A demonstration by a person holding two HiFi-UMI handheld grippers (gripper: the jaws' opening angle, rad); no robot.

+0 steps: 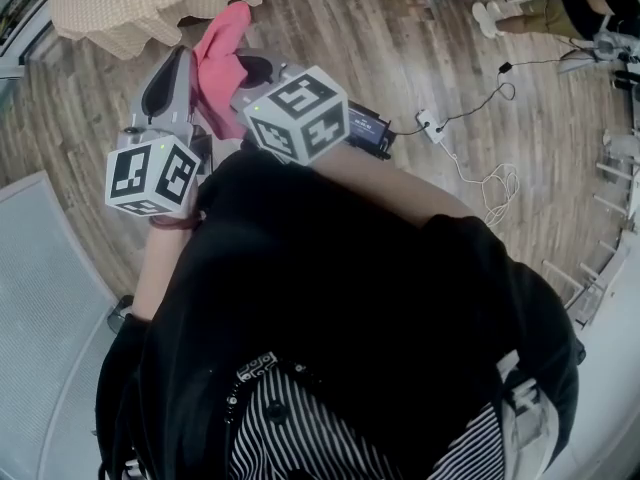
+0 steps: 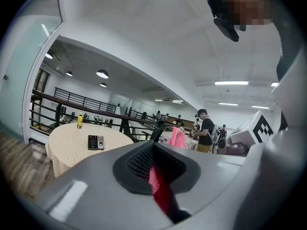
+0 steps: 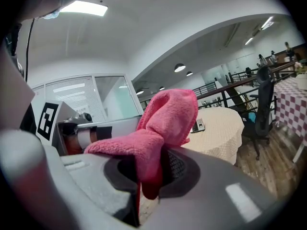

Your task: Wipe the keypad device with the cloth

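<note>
Close to the torso: right gripper (image 3: 160,159) is clamping the bulk of the cloth (image 3: 167,121); left gripper (image 2: 154,152) is seemingly pinching its tail. The keypad device (image 2: 96,142) is lying flat on the round table (image 2: 67,152), well ahead and toward the left gripper's side.

Under you lies a brown wood-plank floor (image 1: 400,58), with a white cable (image 1: 490,183) looped across it and a round table (image 1: 150,3) under a cream covering just ahead. Around you the hall has a white ceiling (image 2: 158,42), long ceiling lights (image 2: 231,83), a black railing (image 2: 72,101) behind the table, a glass partition (image 3: 112,99), and a dark office chair (image 3: 261,114) beside a checked tablecloth (image 3: 290,99).
</note>
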